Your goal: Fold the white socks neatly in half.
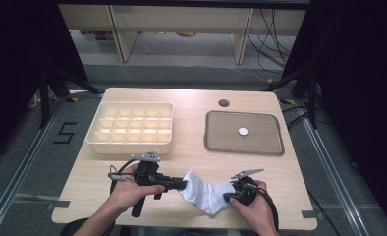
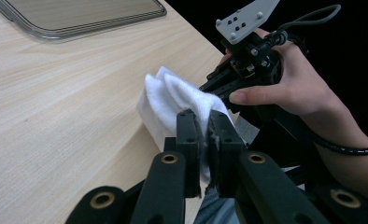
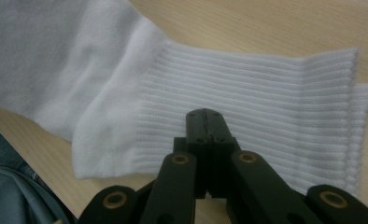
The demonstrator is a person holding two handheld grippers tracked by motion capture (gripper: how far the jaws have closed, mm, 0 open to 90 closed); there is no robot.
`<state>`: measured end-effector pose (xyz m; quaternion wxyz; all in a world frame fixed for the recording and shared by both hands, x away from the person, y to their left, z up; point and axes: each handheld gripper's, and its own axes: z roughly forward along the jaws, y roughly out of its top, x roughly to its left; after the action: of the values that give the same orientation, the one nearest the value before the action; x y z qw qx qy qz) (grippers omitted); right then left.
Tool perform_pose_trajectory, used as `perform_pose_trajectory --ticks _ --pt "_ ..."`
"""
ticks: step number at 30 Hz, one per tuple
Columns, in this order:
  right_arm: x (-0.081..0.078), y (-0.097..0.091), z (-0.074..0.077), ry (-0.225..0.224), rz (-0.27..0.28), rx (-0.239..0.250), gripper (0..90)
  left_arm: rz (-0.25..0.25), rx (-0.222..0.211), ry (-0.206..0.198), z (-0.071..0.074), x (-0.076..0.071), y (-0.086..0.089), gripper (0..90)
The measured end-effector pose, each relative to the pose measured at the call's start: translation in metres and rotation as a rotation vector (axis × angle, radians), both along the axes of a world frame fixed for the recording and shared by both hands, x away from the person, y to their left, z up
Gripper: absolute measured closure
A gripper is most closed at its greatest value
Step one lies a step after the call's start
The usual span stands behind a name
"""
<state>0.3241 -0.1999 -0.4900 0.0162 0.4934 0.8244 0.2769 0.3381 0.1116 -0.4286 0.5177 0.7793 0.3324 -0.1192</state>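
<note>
A white sock [image 1: 206, 193] lies near the front edge of the wooden table [image 1: 191, 105], between my two grippers. My left gripper [image 1: 183, 185] reaches in from the left and is shut on a fold of the sock [image 2: 170, 95], with fabric pinched between its jaws [image 2: 203, 122]. My right gripper [image 1: 229, 196] is at the sock's right end. In the right gripper view its jaws are pressed together [image 3: 204, 117] over the ribbed cuff of the sock [image 3: 266, 98], which lies flat with no fabric visibly caught. The left gripper view shows the right gripper [image 2: 213, 88] touching the sock.
A cream box [image 1: 130, 128] with several compartments stands at the back left. A clear tray [image 1: 244, 151] holding a small white disc [image 1: 243, 131] sits at the back right. The table's front edge runs just behind the sock, and a round hole [image 1: 224, 103] is near the back.
</note>
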Motion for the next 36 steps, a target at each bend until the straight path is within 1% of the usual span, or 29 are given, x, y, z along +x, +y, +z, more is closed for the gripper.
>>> perform_pose_trajectory --ticks 1,2,3,4,5,6,7,9,10,11,12,13,14,15,16,17,18,19,20,21,22,24,26,27,28,31,33,35,36 --pt "0.0 0.001 -0.001 -0.012 0.009 0.007 90.0 -0.003 0.001 -0.001 0.0 0.0 0.0 83.7" --pt "-0.001 0.003 0.0 0.005 0.001 0.009 90.0 -0.003 0.0 0.0 0.0 0.0 0.0 83.7" --pt "0.001 0.003 -0.001 -0.008 0.019 0.012 90.0 -0.005 -0.008 0.0 0.0 0.001 0.0 83.7" --pt "0.001 0.005 -0.001 -0.014 0.016 0.015 90.0 -0.002 -0.007 0.001 0.0 0.001 0.001 83.7" --pt "0.001 0.006 -0.001 0.002 0.005 0.013 90.0 -0.005 -0.011 -0.001 0.0 0.001 0.001 83.7" --pt "0.002 0.007 -0.002 -0.011 0.012 0.018 90.0 0.002 -0.007 -0.001 0.0 0.001 0.001 83.7" --pt "0.001 0.009 -0.002 -0.003 0.007 0.03 90.0 0.0 -0.005 -0.004 0.0 0.002 0.001 83.7" --pt "0.002 0.01 -0.001 -0.004 0.021 0.028 90.0 0.002 -0.007 -0.004 0.0 0.002 0.002 83.7" --pt "0.002 0.011 -0.002 0.003 0.006 0.025 90.0 0.002 -0.008 -0.004 0.0 0.002 0.002 83.7" --pt "0.002 0.012 -0.003 -0.019 0.019 0.036 90.0 0.001 -0.007 -0.002 0.0 0.002 0.003 83.8" --pt "0.002 0.013 -0.003 -0.02 0.017 0.036 90.0 0.003 -0.007 -0.002 0.0 0.002 0.003 83.8" --pt "0.002 0.014 -0.002 -0.006 0.008 0.034 90.0 0.004 -0.008 -0.003 0.0 0.002 0.003 83.8" --pt "0.002 0.014 -0.003 -0.018 0.019 0.037 90.0 0.003 -0.009 -0.003 0.0 0.002 0.003 83.8" --pt "0.002 0.016 -0.002 0.0 0.015 0.032 90.0 0.006 -0.008 -0.002 0.001 0.002 0.003 83.8" --pt "0.001 0.017 -0.002 -0.002 0.008 0.043 90.0 0.006 -0.009 -0.001 0.0 0.003 0.004 83.9" --pt "0.002 0.018 -0.003 -0.007 0.017 0.047 90.0 0.01 -0.006 0.001 0.001 0.003 0.004 84.0" --pt "0.004 0.018 -0.003 0.007 0.031 0.043 90.0 0.011 -0.006 0.005 0.001 0.003 0.004 84.0" --pt "0.002 0.019 -0.003 -0.004 0.011 0.055 89.4 0.013 -0.004 0.005 0.001 0.003 0.004 84.1" --pt "0.004 0.019 -0.004 -0.025 0.023 0.066 88.9 0.012 0.0 0.004 0.001 0.003 0.005 84.0" --pt "0.004 0.017 -0.001 -0.011 0.025 0.085 88.7 0.011 -0.001 0.003 0.001 0.003 0.005 84.1" --pt "0.003 0.015 0.002 -0.002 0.005 0.095 88.7 0.01 -0.001 0.003 0.001 0.003 0.006 84.0" --pt "0.003 0.009 0.011 -0.024 -0.018 0.113 89.8 0.016 0.001 0.004 0.001 0.003 0.006 84.0" --pt "0.003 0.001 0.019 -0.038 -0.063 0.102 90.0 0.016 -0.006 0.004 0.0 0.004 0.006 84.0" --pt "0.001 -0.002 0.024 -0.009 -0.113 0.118 90.0 0.018 -0.006 0.004 0.0 0.004 0.007 84.0" --pt "0.005 -0.011 0.023 -0.048 -0.111 0.076 90.0 0.019 -0.005 0.005 0.0 0.004 0.007 84.0" --pt "0.009 -0.027 0.022 -0.073 -0.145 0.022 90.0 0.026 0.0 0.008 0.0 0.004 0.006 84.0" --pt "0.01 -0.034 0.018 -0.089 -0.164 -0.032 90.0 0.023 0.004 0.007 0.0 0.005 0.006 84.0" --pt "0.01 -0.035 0.014 -0.084 -0.178 -0.016 90.0 0.02 0.013 0.007 0.0 0.005 0.006 84.0" --pt "0.009 -0.035 0.012 -0.066 -0.183 -0.034 90.0 0.019 0.012 0.006 0.0 0.005 0.006 84.0"
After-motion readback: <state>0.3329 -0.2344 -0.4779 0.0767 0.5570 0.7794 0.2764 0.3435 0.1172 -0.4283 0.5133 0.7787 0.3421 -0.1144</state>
